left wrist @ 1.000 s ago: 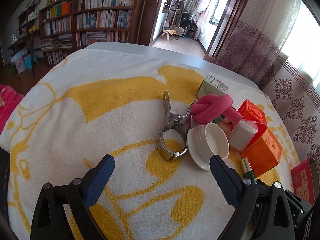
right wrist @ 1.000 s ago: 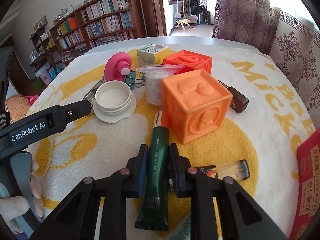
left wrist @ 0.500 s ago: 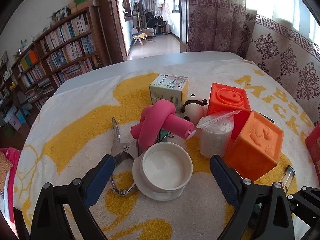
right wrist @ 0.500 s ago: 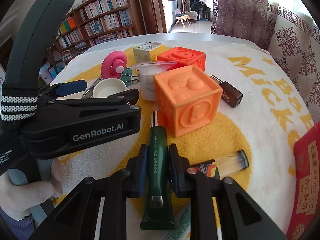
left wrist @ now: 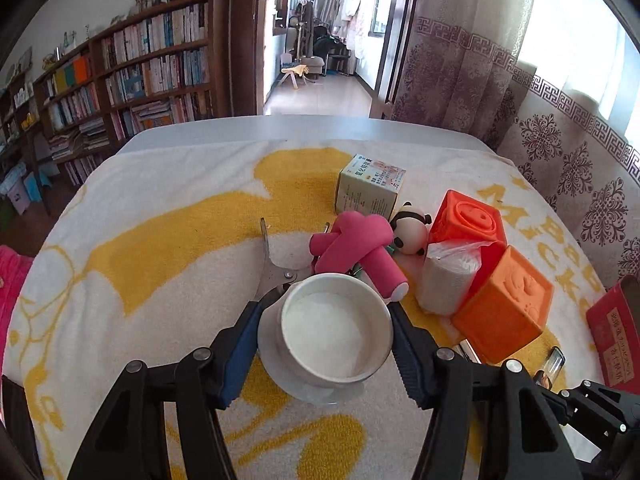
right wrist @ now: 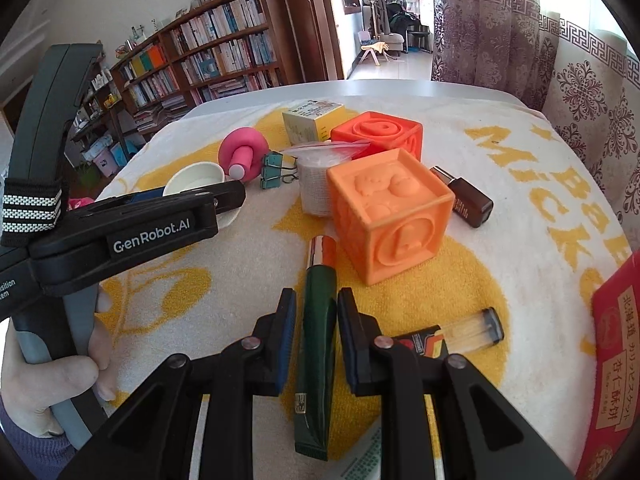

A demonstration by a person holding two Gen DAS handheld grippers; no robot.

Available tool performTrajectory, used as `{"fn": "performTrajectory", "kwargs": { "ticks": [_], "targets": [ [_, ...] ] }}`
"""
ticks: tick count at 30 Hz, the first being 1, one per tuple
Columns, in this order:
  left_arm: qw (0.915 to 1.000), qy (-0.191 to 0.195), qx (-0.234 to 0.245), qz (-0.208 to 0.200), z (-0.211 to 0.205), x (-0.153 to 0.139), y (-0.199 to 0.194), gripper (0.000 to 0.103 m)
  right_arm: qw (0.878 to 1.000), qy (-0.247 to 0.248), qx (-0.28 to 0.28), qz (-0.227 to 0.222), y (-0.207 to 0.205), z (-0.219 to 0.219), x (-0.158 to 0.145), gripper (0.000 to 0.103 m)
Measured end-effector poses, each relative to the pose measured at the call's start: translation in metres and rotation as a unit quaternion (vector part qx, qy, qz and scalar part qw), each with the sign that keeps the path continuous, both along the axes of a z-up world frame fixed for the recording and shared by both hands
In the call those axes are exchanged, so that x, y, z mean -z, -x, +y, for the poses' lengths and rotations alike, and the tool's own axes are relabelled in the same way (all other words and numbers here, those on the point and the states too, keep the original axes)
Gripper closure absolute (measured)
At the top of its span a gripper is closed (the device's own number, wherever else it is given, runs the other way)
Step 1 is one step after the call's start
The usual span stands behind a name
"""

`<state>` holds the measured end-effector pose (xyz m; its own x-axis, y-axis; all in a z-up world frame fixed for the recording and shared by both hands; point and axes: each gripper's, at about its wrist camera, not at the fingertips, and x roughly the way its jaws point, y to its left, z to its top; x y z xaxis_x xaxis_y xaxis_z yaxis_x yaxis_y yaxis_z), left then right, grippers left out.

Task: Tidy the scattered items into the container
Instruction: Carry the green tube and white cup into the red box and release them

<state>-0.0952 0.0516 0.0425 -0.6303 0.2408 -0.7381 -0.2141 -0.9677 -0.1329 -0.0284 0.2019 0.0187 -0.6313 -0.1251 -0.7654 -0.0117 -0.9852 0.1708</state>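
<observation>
left tool point(left wrist: 324, 344) jaws have just been closing around the small white ceramic cup point(left wrist: 335, 338) on its saucer, pads at the rim, so grasping it. risk: round glazed wall slips or the saucer stays behind, tipping onto the yellow-white towel point(left wrist: 160, 240) on the tabletop. right tool point(right wrist: 316, 334) clenched on the dark green tube point(right wrist: 316, 344). container not visible.

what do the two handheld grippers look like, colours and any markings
Both grippers, left gripper and right gripper, are black plastic with silver pivot bolts and blue ribbed pads on the jaws. The left one carries white GenRobot.AI lettering, a grey handle and a black-and-white striped strap.
</observation>
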Motion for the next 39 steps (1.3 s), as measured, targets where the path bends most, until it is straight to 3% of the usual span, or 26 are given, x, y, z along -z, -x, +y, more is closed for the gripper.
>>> {"fn": "performTrajectory", "kwargs": {
  "ticks": [6, 10, 13, 16, 20, 23, 28, 32, 39],
  "targets": [
    [0.9987, -0.039, 0.005, 0.032, -0.008, -0.027, -0.016, 0.039, 0.999, 0.035, -0.004, 0.024, -0.004, 0.003, -0.007, 0.079],
    [0.9979, -0.056, 0.005, 0.033, -0.011, -0.031, -0.017, 0.039, 0.998, 0.046, -0.006, 0.039, -0.008, 0.003, -0.010, 0.080],
    [0.9974, -0.066, 0.000, 0.029, -0.014, -0.031, -0.016, 0.039, 0.998, 0.051, -0.010, 0.046, -0.008, 0.003, -0.011, 0.086],
    [0.9962, -0.085, -0.003, 0.017, -0.018, -0.027, -0.014, 0.039, 0.998, 0.045, -0.012, 0.036, -0.004, 0.002, -0.007, 0.086],
    [0.9961, -0.087, -0.008, 0.012, -0.018, -0.024, -0.013, 0.039, 0.999, 0.044, -0.008, -0.001, 0.004, 0.003, 0.006, 0.086],
    [0.9962, -0.086, -0.005, 0.010, -0.016, -0.023, -0.014, 0.039, 1.000, -0.020, 0.008, -0.005, 0.005, -0.005, 0.011, 0.086],
    [0.9966, -0.082, 0.004, 0.008, -0.010, -0.022, -0.016, 0.039, 0.998, -0.061, 0.001, 0.002, 0.005, -0.013, 0.014, 0.084],
    [0.9967, -0.081, 0.005, 0.005, -0.007, -0.020, -0.016, 0.039, 0.998, -0.057, -0.003, -0.022, 0.011, -0.010, 0.022, 0.080],
    [0.9964, -0.085, -0.003, -0.002, -0.011, -0.018, -0.013, 0.039, 0.999, -0.035, 0.004, -0.019, 0.002, -0.003, 0.001, 0.081]
  ]
}}
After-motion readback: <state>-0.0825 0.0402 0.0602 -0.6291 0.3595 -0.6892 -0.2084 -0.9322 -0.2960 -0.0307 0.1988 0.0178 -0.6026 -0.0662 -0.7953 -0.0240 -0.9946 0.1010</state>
